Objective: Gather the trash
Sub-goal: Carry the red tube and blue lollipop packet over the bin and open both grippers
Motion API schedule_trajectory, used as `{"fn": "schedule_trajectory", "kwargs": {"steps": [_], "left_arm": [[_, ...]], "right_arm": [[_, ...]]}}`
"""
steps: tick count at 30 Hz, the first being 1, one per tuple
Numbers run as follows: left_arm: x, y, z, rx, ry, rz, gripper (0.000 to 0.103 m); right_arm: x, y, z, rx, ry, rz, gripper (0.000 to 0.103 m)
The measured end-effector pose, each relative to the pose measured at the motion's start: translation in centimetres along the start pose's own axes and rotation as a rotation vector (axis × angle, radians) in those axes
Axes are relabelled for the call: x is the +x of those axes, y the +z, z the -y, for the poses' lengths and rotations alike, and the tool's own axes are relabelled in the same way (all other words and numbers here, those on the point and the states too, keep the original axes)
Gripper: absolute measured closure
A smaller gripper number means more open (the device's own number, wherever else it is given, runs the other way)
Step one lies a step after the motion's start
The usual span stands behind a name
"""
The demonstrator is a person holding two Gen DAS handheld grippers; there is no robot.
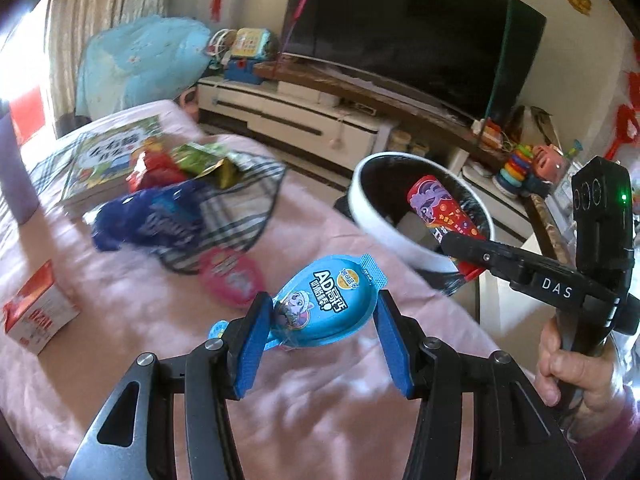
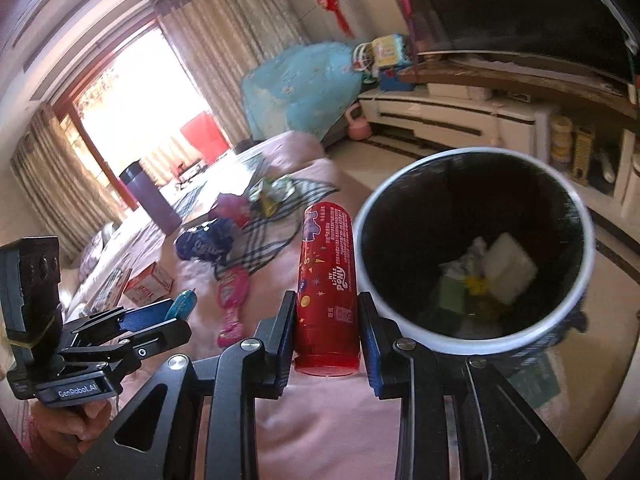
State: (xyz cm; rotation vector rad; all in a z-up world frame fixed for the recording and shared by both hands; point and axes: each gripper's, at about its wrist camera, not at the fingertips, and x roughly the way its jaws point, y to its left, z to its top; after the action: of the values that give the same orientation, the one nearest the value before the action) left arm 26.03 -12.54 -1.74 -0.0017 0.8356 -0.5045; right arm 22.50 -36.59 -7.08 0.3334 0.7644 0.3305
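The left gripper (image 1: 322, 312) pinches a blue egg-shaped candy package (image 1: 326, 306) between its blue fingers (image 1: 252, 344); both pads press on the package's sides, and the package is held clear of the pink cloth (image 1: 328, 412) that covers the bench. The right gripper (image 2: 327, 330) pinches a red cylindrical tube (image 2: 326, 288) (printed with a cartoon pony), fingers (image 2: 366, 340) closed on its lower portion, with the tube standing roughly upright along the fingers. In the left wrist view the tube (image 1: 442, 210) is over the rim of the bin.

The trash bin (image 2: 576, 308) (white outside, black liner) sits just beside the bench edge, to the right of the tube. It already holds a white block, crumpled paper and a small yellow piece.

Remaining items on the bench:
- a pink blister package (image 2: 232, 304), lying flat near the tube;
- a dark blue crumpled wrapper (image 1: 152, 216), partly on a plaid cloth (image 1: 244, 200);
- a green and yellow wrapper (image 1: 208, 162) and a red wrapper (image 1: 154, 172), further back;
- a small red-and-white carton (image 1: 38, 312), near the left edge;
- a picture book (image 1: 108, 152) and a purple bottle (image 2: 150, 196), at the far end.

A hand (image 1: 576, 364) grips the right gripper's handle.
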Motion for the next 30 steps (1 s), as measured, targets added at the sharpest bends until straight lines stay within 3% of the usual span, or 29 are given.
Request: {"fn": "schedule_trajectory", "kwargs": {"steps": [16,30], "left_arm": [[5.0,4.2,5.7,0.084,-0.044,-0.010,0.052],[9.9,7.9,9.4,0.189,-0.014,-0.026,0.052]], "right_arm": [[-3.2,1.5,6.7,0.083,-0.085,0.062,0.073],[-2.7,3.3,10.2,0.107,-0.095,0.057,0.073]]}}
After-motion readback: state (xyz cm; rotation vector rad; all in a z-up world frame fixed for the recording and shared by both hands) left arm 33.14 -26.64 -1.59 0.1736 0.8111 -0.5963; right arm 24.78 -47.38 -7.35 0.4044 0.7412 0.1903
